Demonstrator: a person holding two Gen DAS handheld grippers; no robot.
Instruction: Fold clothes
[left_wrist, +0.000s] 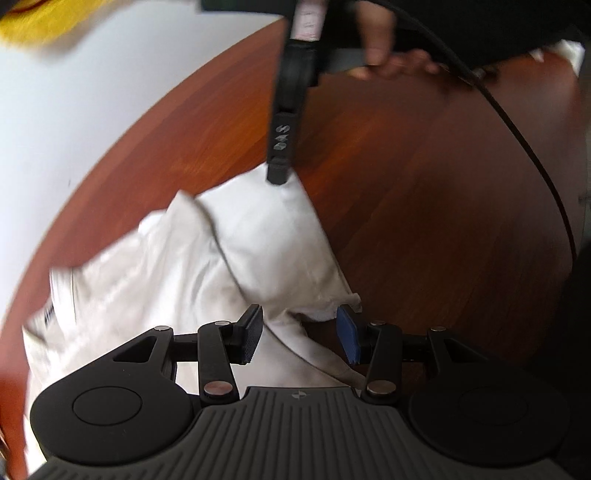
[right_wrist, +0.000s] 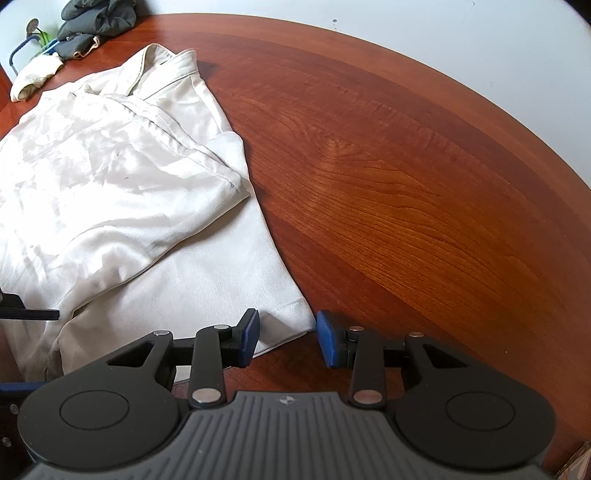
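A cream satin shirt (right_wrist: 110, 177) lies partly folded on the round wooden table (right_wrist: 406, 184), collar at the far end. My right gripper (right_wrist: 290, 338) stands open low over the near hem corner (right_wrist: 291, 317), which lies between its blue pads untouched. In the left wrist view the same shirt (left_wrist: 207, 258) is blurred. My left gripper (left_wrist: 301, 334) is open, with a fold of the cloth lying between its fingers and not pinched. The right gripper (left_wrist: 277, 175) comes down from above onto the shirt's far corner, held by a person's hand (left_wrist: 384, 55).
A dark green garment pile (right_wrist: 96, 18) and a small cream garment (right_wrist: 35, 79) sit at the table's far left edge. A yellow cloth (left_wrist: 33, 26) shows beyond the table. Bare wood spreads to the right of the shirt. A cable (left_wrist: 524, 147) arcs over the table.
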